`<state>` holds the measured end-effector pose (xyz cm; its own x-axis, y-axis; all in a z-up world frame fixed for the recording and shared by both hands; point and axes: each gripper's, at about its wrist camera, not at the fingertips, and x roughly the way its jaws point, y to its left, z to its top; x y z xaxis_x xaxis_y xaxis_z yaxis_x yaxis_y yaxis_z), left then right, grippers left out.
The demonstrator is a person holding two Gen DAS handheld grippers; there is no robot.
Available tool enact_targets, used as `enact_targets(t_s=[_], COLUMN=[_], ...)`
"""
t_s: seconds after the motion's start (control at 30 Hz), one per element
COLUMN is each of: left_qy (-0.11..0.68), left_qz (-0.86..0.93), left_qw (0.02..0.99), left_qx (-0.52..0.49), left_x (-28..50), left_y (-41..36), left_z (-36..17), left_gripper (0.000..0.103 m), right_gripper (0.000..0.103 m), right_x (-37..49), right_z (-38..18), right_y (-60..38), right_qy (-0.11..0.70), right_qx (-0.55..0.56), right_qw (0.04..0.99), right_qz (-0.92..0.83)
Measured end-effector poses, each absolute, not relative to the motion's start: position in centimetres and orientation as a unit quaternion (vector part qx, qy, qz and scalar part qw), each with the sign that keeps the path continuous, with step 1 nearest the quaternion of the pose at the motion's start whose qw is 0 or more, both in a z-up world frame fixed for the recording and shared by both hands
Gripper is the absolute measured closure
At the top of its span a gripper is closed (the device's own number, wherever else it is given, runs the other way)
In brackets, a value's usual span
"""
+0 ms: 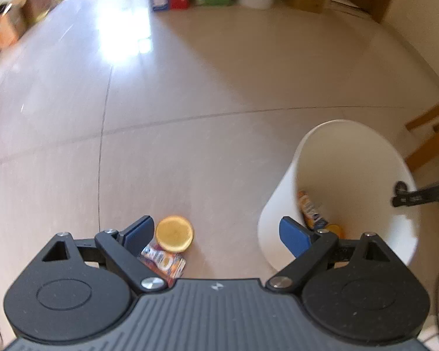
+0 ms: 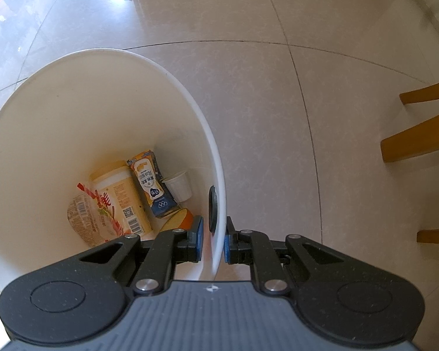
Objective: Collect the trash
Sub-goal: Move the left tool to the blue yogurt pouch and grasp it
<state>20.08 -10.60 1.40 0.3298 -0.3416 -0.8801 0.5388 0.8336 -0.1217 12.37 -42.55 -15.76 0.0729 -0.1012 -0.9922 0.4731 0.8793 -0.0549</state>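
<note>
Where glossy beige floor tiles (image 1: 219, 87) meet at thin grout lines, a round orange lid (image 1: 175, 233) lies flat, overlapping a crinkled printed wrapper (image 1: 164, 261), both apart from the smooth white plastic bin (image 1: 278, 213). Left gripper (image 1: 216, 235) hangs above them, blue pads spread wide, nothing between. Right gripper (image 2: 213, 241) pinches the bin's thin rim (image 2: 219, 175). Inside: carton (image 2: 152, 181), jar, small cup. Bare floor lies all around.
</note>
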Motion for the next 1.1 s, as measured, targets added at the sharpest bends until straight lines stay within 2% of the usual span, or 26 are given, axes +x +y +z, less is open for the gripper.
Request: enact_targets(t_s=[0.17, 0.33, 0.5, 0.73, 0.87, 1.1], left_qy=[0.546, 0.585, 0.621, 0.635, 0.647, 0.653], left_qz=[-0.228, -0.168, -0.102, -0.015, 0.016, 0.054], left_qw=[0.803, 0.793, 0.777, 0.766, 0.756, 0.748], left_qx=[0.063, 0.026, -0.025, -0.099, -0.097, -0.103], left_x=[21.4, 23.4, 25.6, 27.6, 28.2, 28.6], left_y=[-9.0, -8.0, -6.7, -4.5, -4.7, -4.1], left_z=[-3.3, -9.1, -14.8, -21.2, -23.7, -26.4], left_gripper=[0.011, 0.017, 0.038, 0.040, 0.046, 0.048], right_gripper=[0.086, 0.086, 0.086, 0.086, 0.086, 0.086], right_x=[12.4, 12.4, 12.6, 12.6, 12.6, 12.6], right_z=[-15.8, -15.7, -15.8, -15.7, -15.7, -15.8], right_y=[-42.4, -42.3, -42.4, -42.4, -42.2, -41.9], right_qy=[0.651, 0.651, 0.650, 0.651, 0.651, 0.650], right_qx=[0.140, 0.138, 0.138, 0.135, 0.130, 0.119], right_qw=[0.718, 0.719, 0.719, 0.719, 0.719, 0.722], right_qz=[-0.202, -0.203, -0.203, -0.204, -0.205, -0.204])
